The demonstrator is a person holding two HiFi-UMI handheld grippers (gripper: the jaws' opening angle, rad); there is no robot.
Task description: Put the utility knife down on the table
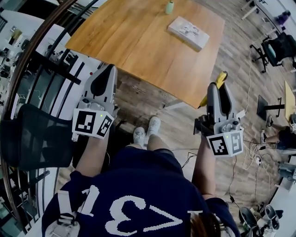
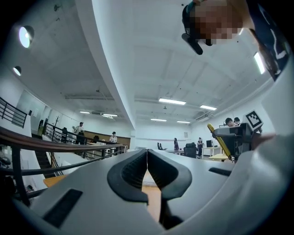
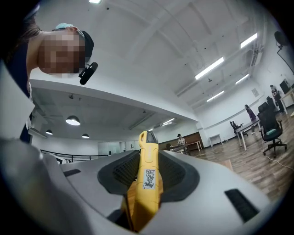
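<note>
A yellow utility knife [image 3: 146, 183] stands clamped between the jaws of my right gripper [image 3: 148, 172], its tip pointing up and away. In the head view the right gripper [image 1: 220, 92] is held near the wooden table's [image 1: 138, 41] front right corner, with the knife [image 1: 216, 83] poking out past its jaws. My left gripper [image 1: 107, 76] hangs at the table's front left edge. Its jaws are closed together with nothing between them in the left gripper view [image 2: 147, 160]. Both grippers point upward, off the tabletop.
A flat white box [image 1: 188, 32] and a small green bottle [image 1: 169, 7] sit at the table's far side. A black mesh chair [image 1: 27, 139] stands to my left by a railing [image 1: 37, 55]. Office chairs [image 1: 275, 48] and cables [image 1: 249, 152] lie on the floor at right.
</note>
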